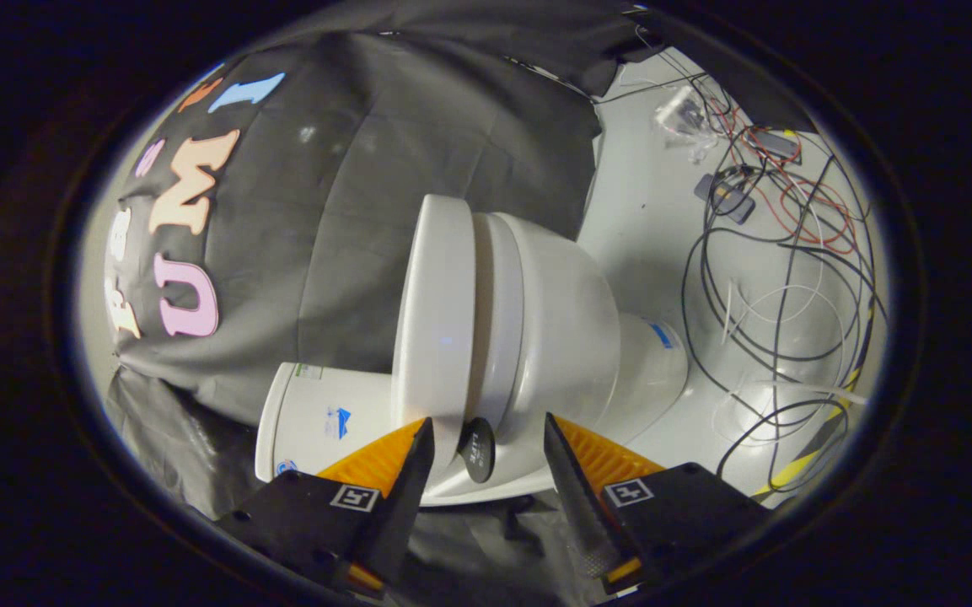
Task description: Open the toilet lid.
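The gripper (486, 438) is rolled on its side, so the toilet (536, 337) looks tipped over in its view. Its fingers (405, 472) stand wide apart, with nothing clamped between them. In the gap sits the near edge of the toilet: the rim of the lid (435, 320) comes down just inside one finger, and a small dark round pad (477, 448) at the lid's edge sits between the two tips. Whether either finger is actually touching the porcelain I cannot tell; the lid's edge looks very close to the one tip, and the other finger stands off beside the bowl (561, 329).

The lid is a white oval disc, lying nearly flat against the seat (492, 312), with a thin shadowed seam between them. It looks shut or very nearly so. Beyond the lid on its far side is the tank (317, 417), white with small blue marks on it, lying up against the black cloth wall (351, 211).

On the bowl's side, the pale floor (646, 219) carries a loose tangle of wires (781, 278), black, red and white, spread well clear of the toilet. A strip of yellow-and-black tape (806, 459) runs along the floor beyond the base.
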Demonstrator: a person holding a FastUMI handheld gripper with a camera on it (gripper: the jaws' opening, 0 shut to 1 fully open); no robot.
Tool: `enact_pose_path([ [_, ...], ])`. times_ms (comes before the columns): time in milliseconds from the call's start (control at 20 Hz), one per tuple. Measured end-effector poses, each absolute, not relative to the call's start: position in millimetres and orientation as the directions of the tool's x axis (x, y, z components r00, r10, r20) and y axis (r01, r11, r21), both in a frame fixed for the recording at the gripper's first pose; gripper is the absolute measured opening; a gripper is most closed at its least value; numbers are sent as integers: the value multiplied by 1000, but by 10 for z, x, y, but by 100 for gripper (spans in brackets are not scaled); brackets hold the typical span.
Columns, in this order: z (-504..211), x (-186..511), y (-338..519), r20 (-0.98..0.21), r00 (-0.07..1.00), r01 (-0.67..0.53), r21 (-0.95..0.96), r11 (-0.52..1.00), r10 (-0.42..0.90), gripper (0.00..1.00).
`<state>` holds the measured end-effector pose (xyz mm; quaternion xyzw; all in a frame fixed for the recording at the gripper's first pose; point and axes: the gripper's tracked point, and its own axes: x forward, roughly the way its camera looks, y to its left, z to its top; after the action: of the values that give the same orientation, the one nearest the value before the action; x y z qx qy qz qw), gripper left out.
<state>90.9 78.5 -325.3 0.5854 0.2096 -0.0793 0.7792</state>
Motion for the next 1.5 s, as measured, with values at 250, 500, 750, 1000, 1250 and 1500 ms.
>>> enact_pose_path([
  [250,-3278,925,802,-454,880,384,852,357,137,45],
  [500,-3349,1006,894,-475,865,391,841,374,164,26],
  [750,-3316,1004,859,-515,847,450,827,338,133,15],
  [1000,-3268,993,832,-556,828,497,786,367,69,14],
  [1250,-3237,999,834,-564,824,508,776,375,52,14],
  [1500,-3269,992,868,-569,821,537,795,282,40,1],
])
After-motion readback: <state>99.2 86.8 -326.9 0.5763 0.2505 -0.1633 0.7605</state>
